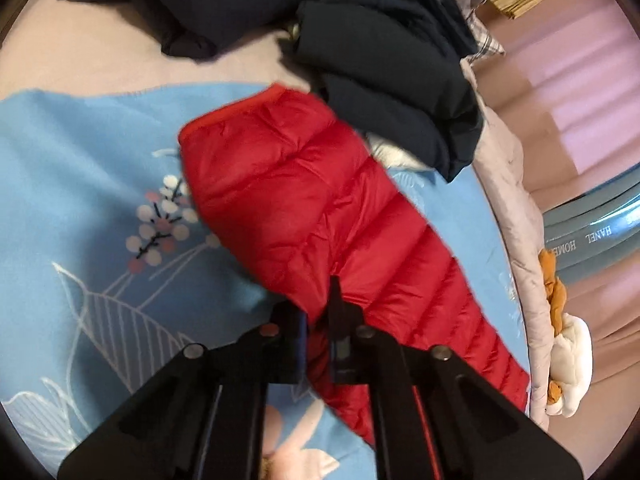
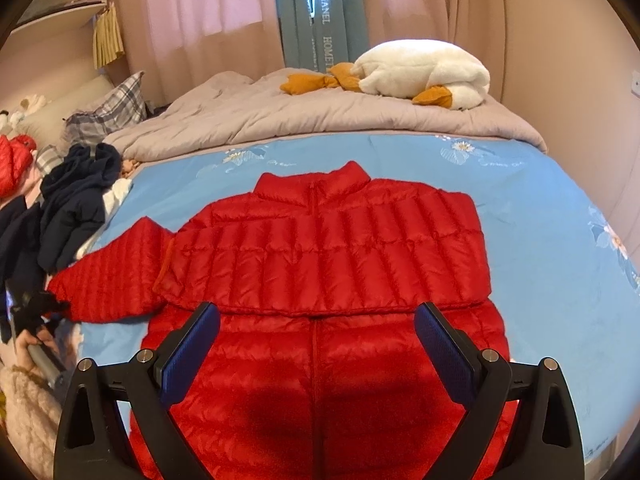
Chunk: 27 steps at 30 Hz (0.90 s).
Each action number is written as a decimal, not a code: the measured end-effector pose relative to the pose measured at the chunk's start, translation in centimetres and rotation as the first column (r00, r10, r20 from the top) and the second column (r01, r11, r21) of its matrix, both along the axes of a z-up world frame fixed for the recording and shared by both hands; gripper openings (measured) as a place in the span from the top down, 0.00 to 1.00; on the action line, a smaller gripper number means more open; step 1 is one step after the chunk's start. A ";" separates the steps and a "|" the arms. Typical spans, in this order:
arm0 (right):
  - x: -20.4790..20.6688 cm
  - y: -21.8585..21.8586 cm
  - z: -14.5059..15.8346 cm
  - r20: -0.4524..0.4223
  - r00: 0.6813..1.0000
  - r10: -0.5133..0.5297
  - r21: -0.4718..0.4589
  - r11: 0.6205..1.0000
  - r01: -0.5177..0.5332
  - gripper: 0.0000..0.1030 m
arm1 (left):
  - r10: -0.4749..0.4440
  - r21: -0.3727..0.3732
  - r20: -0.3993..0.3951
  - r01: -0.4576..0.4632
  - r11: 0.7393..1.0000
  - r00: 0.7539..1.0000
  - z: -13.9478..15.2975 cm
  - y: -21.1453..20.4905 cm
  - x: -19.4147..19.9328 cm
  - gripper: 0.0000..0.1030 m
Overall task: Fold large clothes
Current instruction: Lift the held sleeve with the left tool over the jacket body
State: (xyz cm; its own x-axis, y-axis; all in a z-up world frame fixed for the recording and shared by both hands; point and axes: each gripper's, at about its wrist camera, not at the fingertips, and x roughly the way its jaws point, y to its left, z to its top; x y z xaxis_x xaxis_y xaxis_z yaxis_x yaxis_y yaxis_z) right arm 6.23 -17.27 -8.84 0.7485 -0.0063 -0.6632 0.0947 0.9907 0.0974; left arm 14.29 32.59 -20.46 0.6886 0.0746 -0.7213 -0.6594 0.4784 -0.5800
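A red puffer jacket [image 2: 332, 256] lies front up on the blue floral sheet [image 2: 532, 208]. Its right sleeve is folded across the chest; its left sleeve [image 2: 112, 280] stretches out to the left. In the left wrist view my left gripper [image 1: 320, 320] is shut on the red sleeve [image 1: 320, 208], which runs away from the fingers over the sheet. The left gripper also shows in the right wrist view [image 2: 36, 308] at the sleeve's cuff. My right gripper [image 2: 316, 344] is open and empty, hovering above the jacket's lower half.
A pile of dark navy clothes [image 1: 392, 68] lies beside the sleeve, also in the right wrist view [image 2: 72, 208]. A grey duvet [image 2: 304, 116] with a white plush duck [image 2: 424, 72] covers the bed's far end. Pink curtains [image 2: 208, 8] hang behind. A plaid pillow [image 2: 112, 108] lies at left.
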 end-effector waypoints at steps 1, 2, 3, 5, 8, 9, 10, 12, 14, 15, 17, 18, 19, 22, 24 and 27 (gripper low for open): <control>0.0 -0.1 0.1 0.003 1.000 -0.003 -0.003 1.000 0.003 0.06 | 0.002 0.018 0.011 -0.002 1.000 1.000 0.8 -0.3 -0.2 0.95; -0.1 -0.3 0.2 0.008 1.000 -0.007 -0.002 1.000 0.007 0.06 | -0.003 0.037 0.022 0.002 0.999 1.000 1.7 -0.7 -0.4 0.95; -0.3 -0.5 0.4 0.016 1.000 -0.011 0.004 1.000 0.011 0.06 | -0.011 0.058 0.033 0.009 0.998 0.999 2.8 -1.0 -0.5 0.95; -0.5 -0.9 0.6 0.025 1.000 -0.019 0.018 1.000 0.018 0.06 | -0.031 0.101 0.041 0.026 0.994 0.999 4.9 -1.6 -0.3 0.96; -0.8 -1.2 0.8 0.034 0.999 -0.022 0.029 0.999 0.021 0.06 | -0.058 0.168 0.080 0.044 0.985 0.995 8.1 -2.9 -0.5 0.96; -0.9 -1.3 0.8 0.036 0.999 -0.022 0.028 0.999 0.021 0.06 | -0.069 0.192 0.092 0.050 0.980 0.993 9.0 -3.4 -0.4 0.96; -0.9 -1.3 0.8 0.038 0.999 -0.023 0.027 0.999 0.022 0.06 | -0.083 0.222 0.102 0.059 0.973 0.991 10.2 -4.0 -0.4 0.96; -1.2 -1.6 1.0 0.046 0.998 -0.032 0.031 0.999 0.031 0.06 | -0.118 0.259 0.121 0.083 0.962 0.986 12.3 -5.3 -0.2 0.96; -1.3 -1.9 1.1 0.048 0.998 -0.043 0.039 0.998 0.041 0.06 | -0.149 0.280 0.138 0.105 0.954 0.979 13.6 -6.3 -0.3 0.96; -1.4 -2.1 1.1 0.047 0.998 -0.049 0.042 0.998 0.047 0.06 | -0.171 0.289 0.150 0.123 0.949 0.974 14.5 -7.1 -0.3 0.96; -1.6 -2.4 1.2 0.048 0.997 -0.056 0.047 0.997 0.054 0.06 | -0.205 0.300 0.160 0.150 0.942 0.966 15.4 -8.2 -0.2 0.96; -1.7 -2.5 1.3 0.051 0.997 -0.061 0.047 0.997 0.058 0.06 | -0.223 0.311 0.164 0.164 0.936 0.961 16.0 -8.9 -0.1 0.96; -1.9 -2.7 1.4 0.054 0.996 -0.067 0.045 0.997 0.064 0.06 | -0.246 0.325 0.173 0.180 0.928 0.954 16.6 -9.7 0.1 0.96; -2.4 -3.3 1.5 0.061 0.994 -0.089 0.046 0.995 0.086 0.06 | -0.308 0.365 0.194 0.223 0.904 0.931 18.4 -12.0 0.4 0.96; -2.7 -3.8 1.5 0.064 0.993 -0.101 0.057 0.994 0.097 0.06 | -0.338 0.385 0.206 0.242 0.891 0.918 19.5 -13.5 0.5 0.97; -3.1 -4.6 1.5 0.066 0.991 -0.119 0.080 0.990 0.113 0.06 | -0.388 0.414 0.218 0.275 0.868 0.896 20.8 -15.5 0.6 0.97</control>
State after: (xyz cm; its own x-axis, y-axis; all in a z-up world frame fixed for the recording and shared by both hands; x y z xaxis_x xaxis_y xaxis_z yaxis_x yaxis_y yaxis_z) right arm 3.14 -21.86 -7.34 0.7903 -0.0475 -0.6109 0.1989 0.9629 0.1825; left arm 14.90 17.13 0.33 0.8896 0.0218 -0.4563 -0.2559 0.8511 -0.4584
